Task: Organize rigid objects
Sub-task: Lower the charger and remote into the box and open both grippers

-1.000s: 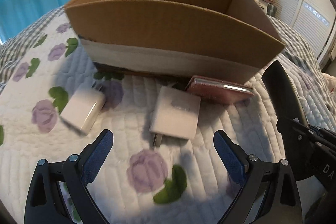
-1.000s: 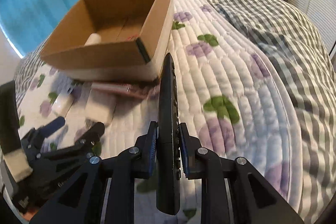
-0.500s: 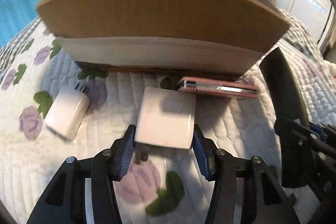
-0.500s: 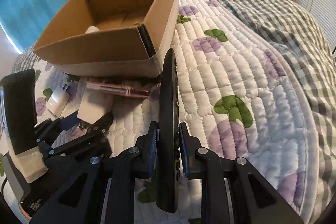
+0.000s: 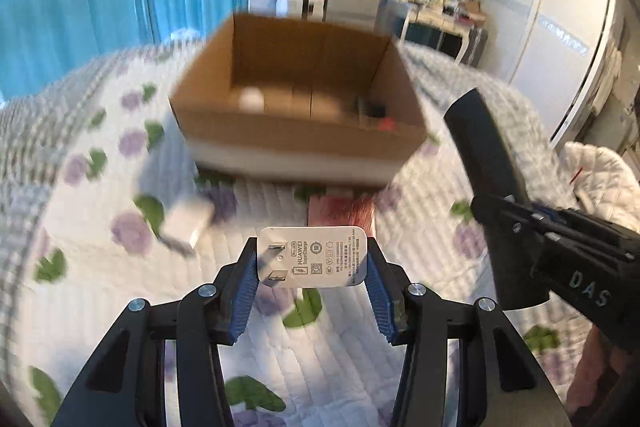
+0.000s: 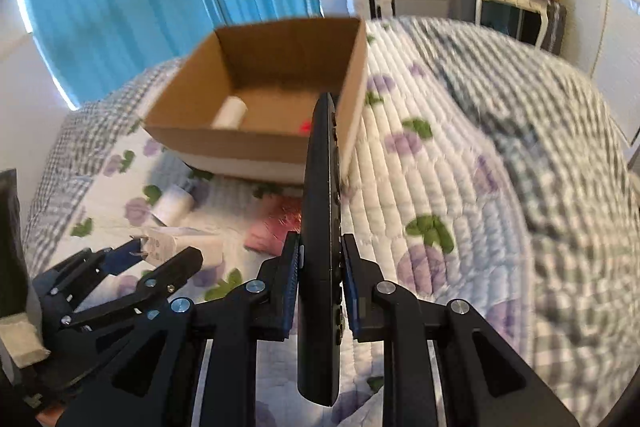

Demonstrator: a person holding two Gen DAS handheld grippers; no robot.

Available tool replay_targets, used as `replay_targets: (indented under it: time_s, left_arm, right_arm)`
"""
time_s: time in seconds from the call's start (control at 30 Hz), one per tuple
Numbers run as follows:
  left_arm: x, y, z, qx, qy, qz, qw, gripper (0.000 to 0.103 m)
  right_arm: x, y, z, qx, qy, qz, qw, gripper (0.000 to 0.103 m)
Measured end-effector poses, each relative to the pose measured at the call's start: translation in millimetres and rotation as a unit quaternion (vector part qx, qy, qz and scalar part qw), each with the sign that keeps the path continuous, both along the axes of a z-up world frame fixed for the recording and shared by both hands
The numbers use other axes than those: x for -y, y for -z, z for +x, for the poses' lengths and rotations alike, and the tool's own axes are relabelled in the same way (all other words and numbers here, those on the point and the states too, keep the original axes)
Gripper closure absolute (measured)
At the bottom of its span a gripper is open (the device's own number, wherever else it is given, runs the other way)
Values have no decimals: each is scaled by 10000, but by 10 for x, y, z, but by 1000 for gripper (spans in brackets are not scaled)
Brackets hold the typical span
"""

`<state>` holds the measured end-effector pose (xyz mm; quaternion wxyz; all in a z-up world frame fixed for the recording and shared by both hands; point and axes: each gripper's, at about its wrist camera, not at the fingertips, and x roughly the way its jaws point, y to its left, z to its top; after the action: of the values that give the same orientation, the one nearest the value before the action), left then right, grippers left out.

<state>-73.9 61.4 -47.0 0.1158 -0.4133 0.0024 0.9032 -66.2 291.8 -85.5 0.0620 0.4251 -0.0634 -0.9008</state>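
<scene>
My left gripper (image 5: 312, 267) is shut on a white charger (image 5: 312, 257) with its plug face toward the camera, held above the quilt in front of an open cardboard box (image 5: 296, 143). My right gripper (image 6: 320, 267) is shut on a black remote control (image 6: 322, 207), held on edge and pointing at the box (image 6: 240, 143). The remote (image 5: 484, 155) and right gripper also show at the right of the left wrist view. The left gripper (image 6: 160, 259) with the charger (image 6: 180, 247) shows low left in the right wrist view.
A second white charger (image 5: 188, 221) and a pink flat object (image 5: 340, 209) lie on the floral quilt (image 5: 100, 267) before the box. A white roll (image 6: 230, 113) and small dark and red items (image 5: 378, 115) lie inside the box. Curtains and furniture stand behind.
My left gripper closed on the white charger and lifted it off the quilt, backing away from the box. My right gripper rose with the remote still in it.
</scene>
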Motion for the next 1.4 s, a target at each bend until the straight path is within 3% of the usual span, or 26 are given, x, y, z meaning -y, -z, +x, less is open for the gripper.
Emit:
replay_targets:
  time_s: [0.27, 0.47, 0.6, 0.87, 0.97, 1.1, 1.37, 1.4]
  left_arm:
    - [51, -704, -373, -779, -145, -119, 9968, 53]
    - [30, -830, -985, -914, -231, -210, 9953, 52]
    - [-51, -714, -1359, -876, -168, -190, 9958, 52]
    - [-167, -29, -1821, -317, -104, -528, 9980, 52]
    - [-197, 57, -1834, -460, -64, -635, 9969, 52]
    - [-236, 59, -1829, -597, -50, -681, 9959, 50]
    - [-14, -220, -1698, -673, -215, -432, 9966, 49]
    - [23, -252, -1647, -688, -240, -428, 9964, 44]
  right_arm:
    - [181, -741, -255, -660, -352, 140, 9971, 84]
    - [300, -1089, -784, -881, -621, 183, 9940, 84]
    - [326, -1034, -1104, -841, -672, 133, 9941, 84]
    - [237, -550, -1652, -545, -707, 175, 9958, 84]
    - [157, -369, -1791, -442, -697, 136, 9965, 84]
    - [69, -235, -1877, -365, -725, 30, 9967, 84]
    - [160, -152, -1978, -168, -730, 82, 9972, 84]
    - [177, -144, -1975, -155, -676, 122, 9975, 83]
